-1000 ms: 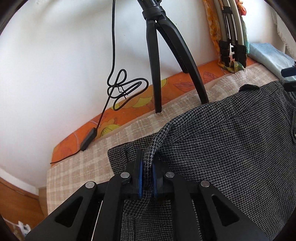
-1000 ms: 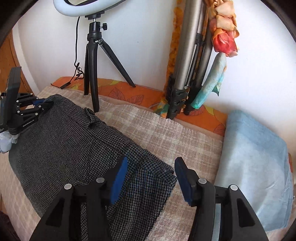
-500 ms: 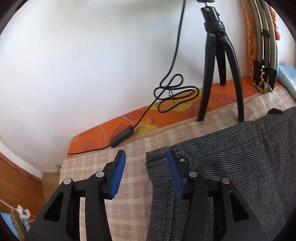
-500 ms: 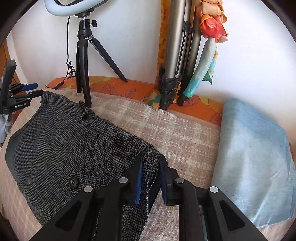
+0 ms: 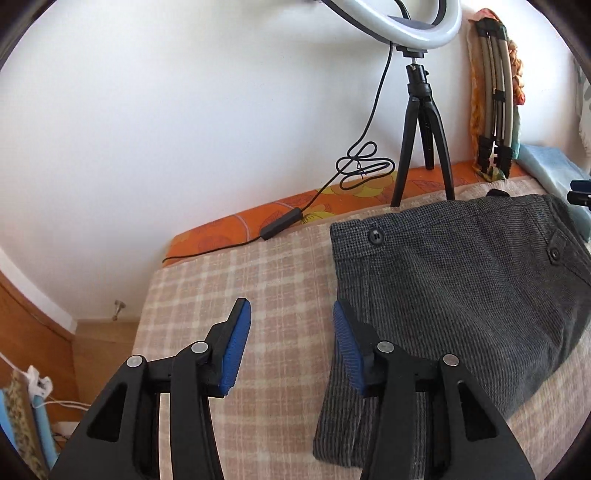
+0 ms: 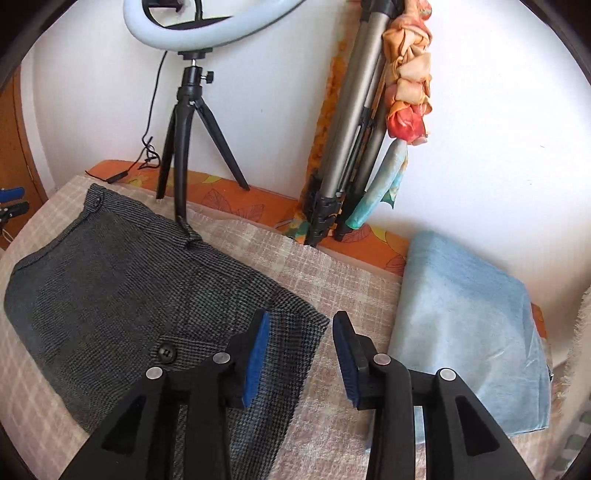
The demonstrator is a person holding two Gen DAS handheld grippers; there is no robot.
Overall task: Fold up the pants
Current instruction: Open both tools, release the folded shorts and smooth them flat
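The left gripper [image 5: 290,341] stood spread wide, pinching nothing, its blue pads hanging over the left margin of the grey houndstooth pants [image 5: 461,273]; one pad lay above bare checked blanket [image 5: 236,280], the other above the cloth's edge. The right gripper [image 6: 301,354] was likewise spread and empty, straddling the right-hand corner of the pants [image 6: 129,295], one pad over the weave and the other over blanket [image 6: 332,280]. Judged from that symmetry, each tool sat at an outer end of the garment so that the two could work it together, and both appeared free of the fabric.

The pants lay flat on the blanket in a doubled, roughly rectangular bundle, waistband toward the wall, with a black button [image 5: 375,235] near its left corner and another button [image 6: 165,350] lower on the front. That compact shape suggested a fold already made, with perhaps one more or a smoothing left.

Behind the pants a black tripod [image 6: 181,147] carried a ring light [image 6: 207,26], its cable [image 5: 360,168] looped against the wall, likely there to light the work. A folded tripod [image 6: 347,140] leaned in the corner beside a knotted cloth [image 6: 406,81], and a light blue towel [image 6: 469,325] lay just right of the pants, near the right gripper.
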